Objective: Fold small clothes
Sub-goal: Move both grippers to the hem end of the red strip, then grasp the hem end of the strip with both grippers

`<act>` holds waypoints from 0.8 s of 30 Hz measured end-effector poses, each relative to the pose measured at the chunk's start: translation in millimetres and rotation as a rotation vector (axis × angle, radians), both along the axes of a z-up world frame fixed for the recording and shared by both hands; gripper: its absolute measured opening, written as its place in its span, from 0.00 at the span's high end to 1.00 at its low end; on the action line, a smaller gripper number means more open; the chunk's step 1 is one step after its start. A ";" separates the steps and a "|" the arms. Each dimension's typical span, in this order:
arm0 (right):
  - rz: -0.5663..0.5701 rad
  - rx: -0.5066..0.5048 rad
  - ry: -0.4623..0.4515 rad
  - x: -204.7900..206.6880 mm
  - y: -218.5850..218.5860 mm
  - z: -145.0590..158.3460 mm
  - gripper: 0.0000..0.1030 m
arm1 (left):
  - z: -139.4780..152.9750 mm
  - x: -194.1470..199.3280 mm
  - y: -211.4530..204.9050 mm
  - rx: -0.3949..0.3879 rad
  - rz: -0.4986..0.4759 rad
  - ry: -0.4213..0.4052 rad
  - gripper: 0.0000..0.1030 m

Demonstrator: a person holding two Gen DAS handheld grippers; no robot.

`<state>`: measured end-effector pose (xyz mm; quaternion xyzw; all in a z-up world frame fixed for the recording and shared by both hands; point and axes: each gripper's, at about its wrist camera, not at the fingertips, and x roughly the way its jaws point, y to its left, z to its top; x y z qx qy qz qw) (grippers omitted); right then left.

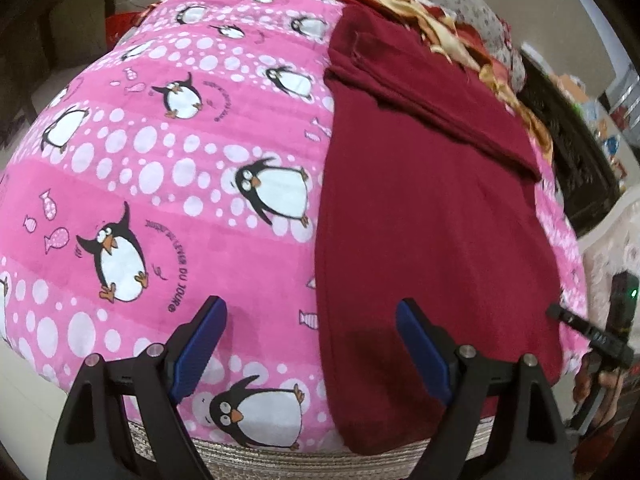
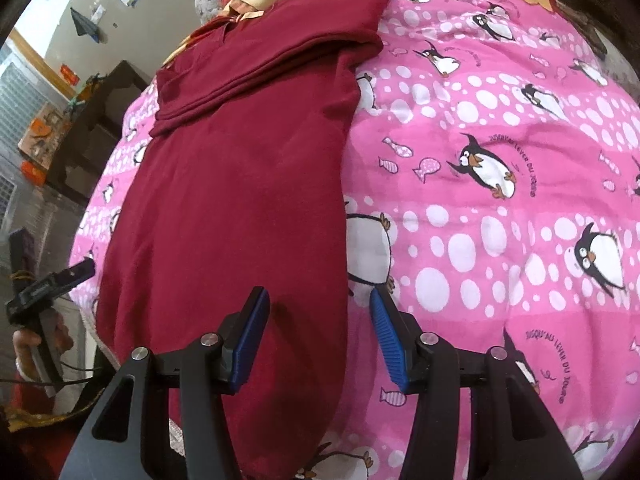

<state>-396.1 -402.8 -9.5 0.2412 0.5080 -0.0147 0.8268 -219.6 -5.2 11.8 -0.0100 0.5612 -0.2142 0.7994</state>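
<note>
A maroon garment [image 1: 432,220] lies flat on a pink penguin-print blanket [image 1: 180,184]. It is folded into a long strip, with its far end doubled over in a thick band [image 1: 432,108]. My left gripper [image 1: 310,314] stands open over the strip's near left edge: one finger is above the blanket, the other above the cloth. In the right wrist view the same garment [image 2: 240,200] fills the left-centre. My right gripper [image 2: 318,304] is open astride its near right edge. Neither gripper's pads press on anything. A hand [image 2: 28,340] holds the left gripper at the far left.
Red and gold patterned cloth [image 1: 448,28] is bunched at the blanket's far end. Dark wooden furniture [image 2: 96,120] stands beyond the bed's side. A woven mat edge [image 1: 280,460] shows under the blanket's near rim. A hand [image 1: 608,380] with the other gripper is at the right.
</note>
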 end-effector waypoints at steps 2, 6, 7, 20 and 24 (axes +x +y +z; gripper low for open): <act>0.005 0.011 -0.006 -0.7 -0.3 -0.4 0.34 | -4.3 -3.3 -5.9 0.016 -0.030 0.024 0.13; 0.010 0.052 -0.002 -6.2 -6.2 -1.2 0.34 | -7.9 -13.2 -14.4 0.052 -0.099 0.048 0.13; 0.019 0.065 -0.002 -8.7 -6.7 -1.2 0.34 | -8.6 -15.0 -15.7 0.052 -0.108 0.056 0.13; 0.131 0.203 -0.108 -31.8 2.6 9.4 0.41 | -12.5 -20.6 -41.7 0.037 -0.170 0.095 0.20; 0.184 0.180 -0.140 -30.5 11.4 15.2 0.41 | -17.1 -20.4 -36.9 0.006 -0.134 0.098 0.21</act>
